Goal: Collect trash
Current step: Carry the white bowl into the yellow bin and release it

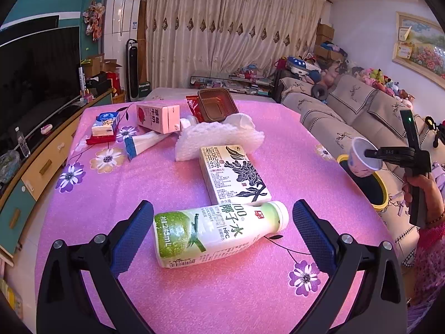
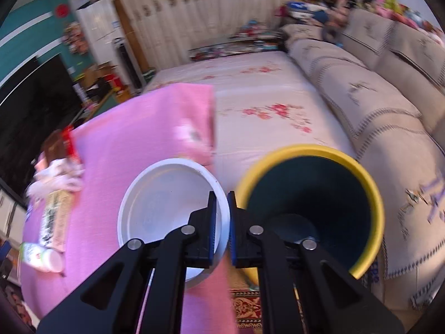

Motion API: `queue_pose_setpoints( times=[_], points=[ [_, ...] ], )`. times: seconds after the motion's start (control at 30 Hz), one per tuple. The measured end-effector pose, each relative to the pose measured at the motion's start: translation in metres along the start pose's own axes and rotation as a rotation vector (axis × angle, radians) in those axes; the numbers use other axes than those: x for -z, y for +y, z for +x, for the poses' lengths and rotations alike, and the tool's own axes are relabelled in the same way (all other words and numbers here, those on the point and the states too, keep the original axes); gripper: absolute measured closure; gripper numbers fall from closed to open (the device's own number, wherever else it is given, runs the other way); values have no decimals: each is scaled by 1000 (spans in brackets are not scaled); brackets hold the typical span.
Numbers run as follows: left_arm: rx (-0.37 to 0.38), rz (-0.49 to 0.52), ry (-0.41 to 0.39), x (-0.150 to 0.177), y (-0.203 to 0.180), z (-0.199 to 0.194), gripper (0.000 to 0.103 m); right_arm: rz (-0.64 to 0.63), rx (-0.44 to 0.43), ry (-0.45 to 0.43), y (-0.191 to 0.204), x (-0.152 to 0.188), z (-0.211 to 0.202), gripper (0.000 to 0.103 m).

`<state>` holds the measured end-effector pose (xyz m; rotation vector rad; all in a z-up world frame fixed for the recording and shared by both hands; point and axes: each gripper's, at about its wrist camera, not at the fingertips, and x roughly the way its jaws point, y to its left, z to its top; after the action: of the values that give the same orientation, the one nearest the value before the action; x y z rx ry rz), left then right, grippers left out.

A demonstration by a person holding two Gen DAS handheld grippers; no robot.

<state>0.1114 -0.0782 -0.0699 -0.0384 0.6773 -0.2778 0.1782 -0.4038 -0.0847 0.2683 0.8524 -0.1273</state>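
Nearest, the left gripper point(image 1: 222, 222) hovers low over a pink flowered tablecloth point(image 1: 194, 292), its blue-padded jaws spread wide on either side of a coconut water bottle point(image 1: 219, 233) lying on its side, not touching it. Just behind the bottle lies a tea carton point(image 1: 236, 175), then crumpled white foam wrap point(image 1: 219, 136), a milk carton point(image 1: 158, 117) and a brown plastic tray point(image 1: 217, 104). Off the table's right edge, the right gripper point(image 2: 228, 222) is pinched tight on the rim of a white plastic cup point(image 2: 167, 208), just beside a yellow-rimmed bin point(image 2: 319, 150) on the floor by a sofa point(image 1: 347, 111).
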Motion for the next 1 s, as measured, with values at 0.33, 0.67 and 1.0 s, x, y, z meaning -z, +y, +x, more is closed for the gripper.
queue_pose_setpoints(
  times=[0.33, 0.67, 1.0],
  points=[
    [35, 5, 49, 4, -10, 24, 5, 154, 207, 129, -96, 19, 74, 95],
    [21, 9, 80, 9, -7, 39, 5, 171, 283, 201, -116, 39, 109, 90],
    [-22, -19, 86, 15, 13, 26, 5, 157, 273, 162, -108, 36, 93, 76]
  ],
)
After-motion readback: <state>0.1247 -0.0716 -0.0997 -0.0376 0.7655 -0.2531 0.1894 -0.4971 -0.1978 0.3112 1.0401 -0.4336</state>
